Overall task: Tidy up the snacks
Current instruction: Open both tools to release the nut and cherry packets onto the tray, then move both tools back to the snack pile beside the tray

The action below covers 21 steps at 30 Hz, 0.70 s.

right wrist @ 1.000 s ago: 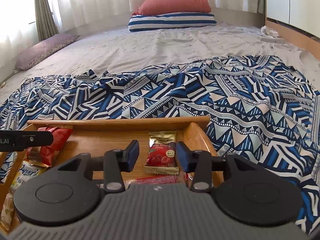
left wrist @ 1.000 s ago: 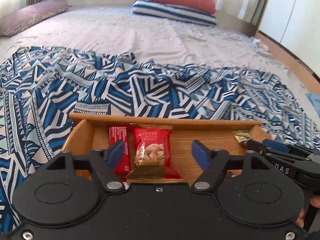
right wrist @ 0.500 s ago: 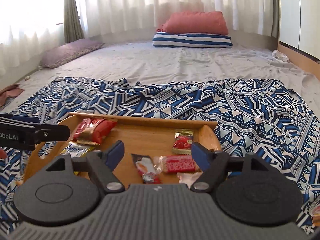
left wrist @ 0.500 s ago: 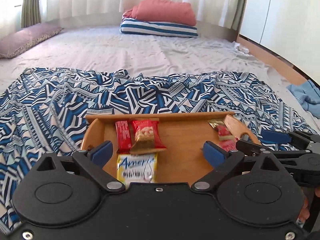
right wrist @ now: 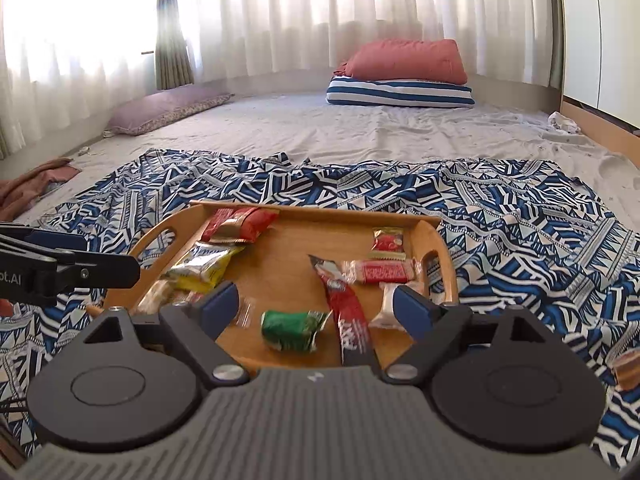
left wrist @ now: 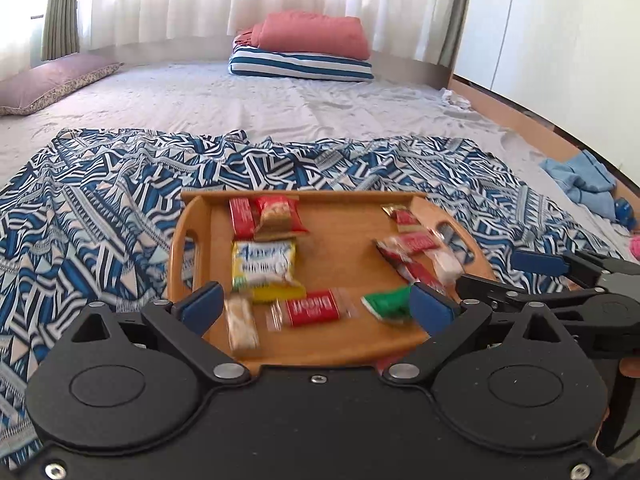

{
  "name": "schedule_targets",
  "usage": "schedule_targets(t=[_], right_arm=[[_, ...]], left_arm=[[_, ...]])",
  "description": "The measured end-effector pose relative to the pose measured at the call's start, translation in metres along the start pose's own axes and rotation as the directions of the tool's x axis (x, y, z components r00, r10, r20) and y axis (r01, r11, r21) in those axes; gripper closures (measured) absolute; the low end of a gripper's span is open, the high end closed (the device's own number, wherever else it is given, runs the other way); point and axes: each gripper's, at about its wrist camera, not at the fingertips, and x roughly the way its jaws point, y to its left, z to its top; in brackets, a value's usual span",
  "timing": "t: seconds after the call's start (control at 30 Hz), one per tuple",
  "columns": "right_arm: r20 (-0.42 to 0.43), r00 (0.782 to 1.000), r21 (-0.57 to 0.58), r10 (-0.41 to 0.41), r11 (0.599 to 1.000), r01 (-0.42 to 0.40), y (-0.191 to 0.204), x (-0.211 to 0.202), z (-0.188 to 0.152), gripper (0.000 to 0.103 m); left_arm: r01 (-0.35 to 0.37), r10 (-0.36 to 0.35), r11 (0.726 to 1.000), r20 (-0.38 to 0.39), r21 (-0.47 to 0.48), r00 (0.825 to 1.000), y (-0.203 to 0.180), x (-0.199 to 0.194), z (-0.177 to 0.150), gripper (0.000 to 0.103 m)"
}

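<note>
Tray sits on cloth on bed; snacks lie in tray along left & right sides, few near front. Pillows stacked far behind.

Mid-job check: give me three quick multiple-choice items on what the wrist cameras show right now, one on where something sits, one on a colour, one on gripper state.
1. Where do the snacks lie?
A. On a bare floor
B. In the wooden tray on the patterned blue cloth
C. On the striped pillow

2. What colour is the crumpled packet nearest the right gripper?
A. Green
B. Purple
C. Orange

3. How do the two grippers stand?
A. Both shut on snacks
B. Left shut, right open
C. Both open, holding nothing

Answers:
1. B: both views show the packets inside the tray, which rests on the cloth.
2. A: the right wrist view shows a green packet between and just ahead of the fingers.
3. C: the left gripper and the right gripper each show blue pads spread wide with nothing clamped.
</note>
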Motion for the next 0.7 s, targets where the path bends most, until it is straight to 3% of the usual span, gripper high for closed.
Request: schedule_targets(t=[0.27, 0.7], right_arm=[[0.007, 1.0, -0.037, 0.012, 0.999, -0.012, 0.018, -0.022, -0.028, 0.009], [-0.024, 1.0, -0.068, 0.013, 0.998, -0.014, 0.028, -0.029, -0.055, 0.008]], left_arm=[[0.001, -0.001, 1.0, 0.011, 0.029, 1.0, -0.014, -0.026, -0.042, 0.003], [-0.024, 0.025, 1.0, -0.09, 0.018, 0.996, -0.02, -0.021, -0.08, 0.003]])
